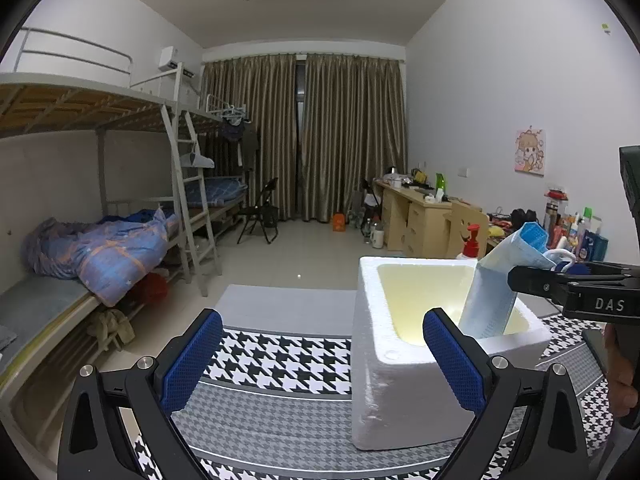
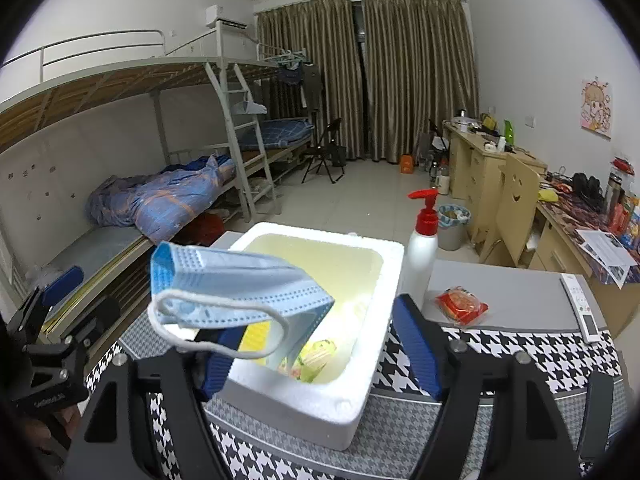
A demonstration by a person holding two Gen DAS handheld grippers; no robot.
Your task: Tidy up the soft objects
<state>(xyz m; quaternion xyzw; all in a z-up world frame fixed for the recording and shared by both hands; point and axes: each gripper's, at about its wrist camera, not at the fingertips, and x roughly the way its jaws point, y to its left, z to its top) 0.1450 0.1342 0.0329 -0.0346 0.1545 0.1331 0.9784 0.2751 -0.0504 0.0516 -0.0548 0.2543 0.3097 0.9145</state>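
A white foam box (image 1: 372, 364) stands on the houndstooth table cover; it also shows in the right wrist view (image 2: 320, 400). A light blue face mask (image 2: 236, 284) drapes over my right gripper's left finger (image 2: 218, 360), above the box's opening. My right gripper (image 2: 320, 356) is open, its jaws wide apart. In the left wrist view the mask (image 1: 496, 288) hangs down into the box from the right gripper's finger (image 1: 532, 280). My left gripper (image 1: 320, 364) is open and empty, to the left of the box. Yellow and green items (image 2: 316, 360) lie inside the box.
A white pump bottle with a red top (image 2: 420, 256) stands behind the box. A red snack packet (image 2: 462, 304) and a white remote (image 2: 580, 308) lie on the grey table top to the right. A bunk bed (image 1: 100, 248) is at left, desks at right.
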